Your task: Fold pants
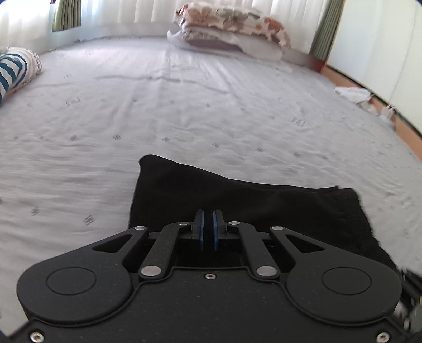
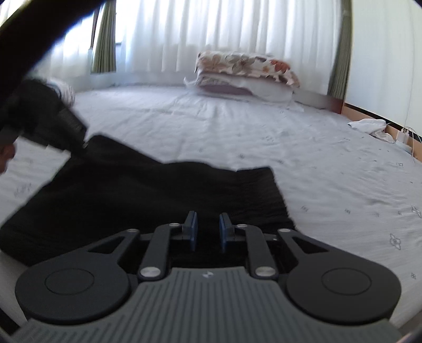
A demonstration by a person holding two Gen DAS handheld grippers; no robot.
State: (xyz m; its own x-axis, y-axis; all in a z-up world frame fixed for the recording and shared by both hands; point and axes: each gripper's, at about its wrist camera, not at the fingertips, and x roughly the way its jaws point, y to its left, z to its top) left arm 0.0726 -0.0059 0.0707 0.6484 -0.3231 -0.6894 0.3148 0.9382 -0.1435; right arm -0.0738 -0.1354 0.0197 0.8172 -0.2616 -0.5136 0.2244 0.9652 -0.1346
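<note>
Your left gripper (image 1: pixel 208 224) hangs over the near edge of the black pants (image 1: pixel 237 200), its 2 blue pads (image 1: pixel 201 227) pressed almost together with only a sliver of gap; whether they nip any cloth you cannot tell, since dark fabric sits behind them. The pants lie bunched into a short, wide, layered shape on the pale grey bedsheet (image 1: pixel 184 105), well short of the floral pillows (image 1: pixel 232 23) at the far side. Right of that, your right gripper (image 2: pixel 208 227) sits low over the pants' near edge too, fingers a little apart with cloth beneath them, not visibly clamped. This looks like a late fold being set up or finished. Next you likely need a firm pinch on both near corners, then carry them evenly across.
</note>
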